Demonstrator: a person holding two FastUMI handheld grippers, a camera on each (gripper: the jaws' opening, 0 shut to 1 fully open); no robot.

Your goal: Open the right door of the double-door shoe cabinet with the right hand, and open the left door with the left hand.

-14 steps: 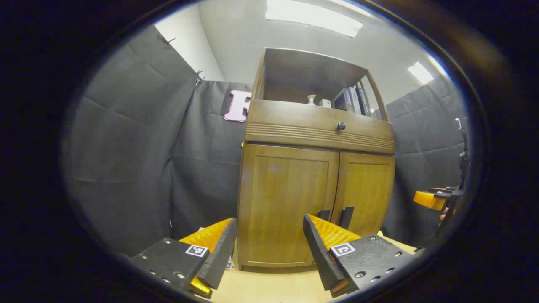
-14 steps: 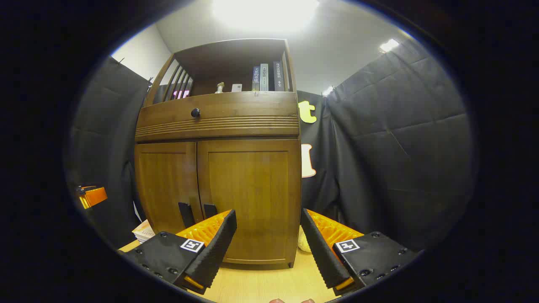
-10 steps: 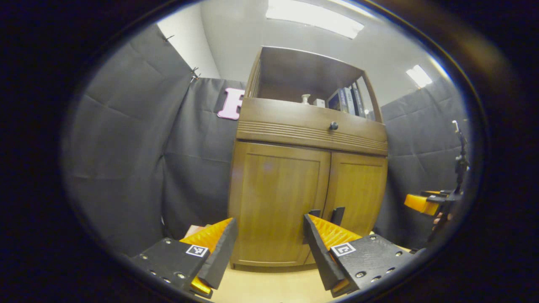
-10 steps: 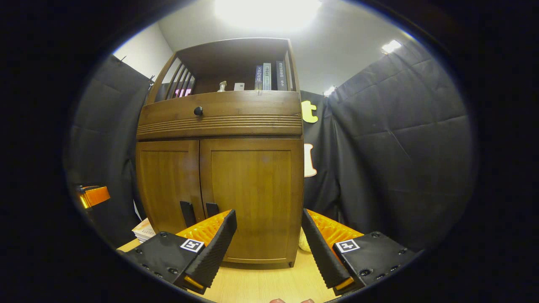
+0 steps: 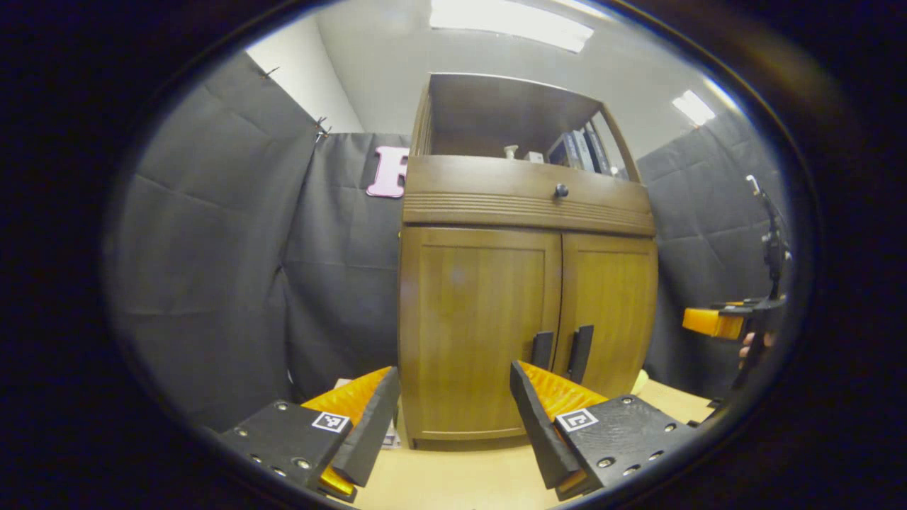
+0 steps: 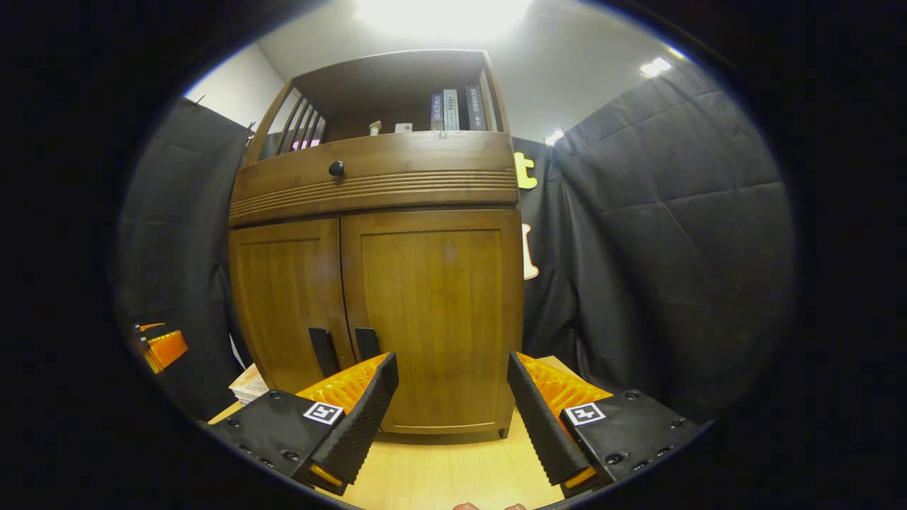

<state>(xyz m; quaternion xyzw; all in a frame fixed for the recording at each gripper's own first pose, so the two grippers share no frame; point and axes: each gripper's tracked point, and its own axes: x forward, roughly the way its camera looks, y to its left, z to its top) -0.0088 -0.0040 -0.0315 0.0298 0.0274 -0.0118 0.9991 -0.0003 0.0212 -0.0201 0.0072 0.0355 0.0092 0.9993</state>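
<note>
The shoe cabinet (image 6: 375,283) stands with both doors closed (books (image 6: 453,110) on its top shelf); both grippers (image 5: 453,397) (image 6: 452,397) gape wide, holding nothing.

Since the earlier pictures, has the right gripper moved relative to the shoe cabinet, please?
Yes: the right gripper has dropped lower; the shoe cabinet and its door handles sit higher.

Wooden shoe cabinet (image 6: 375,283) upright, both doors closed.
</note>
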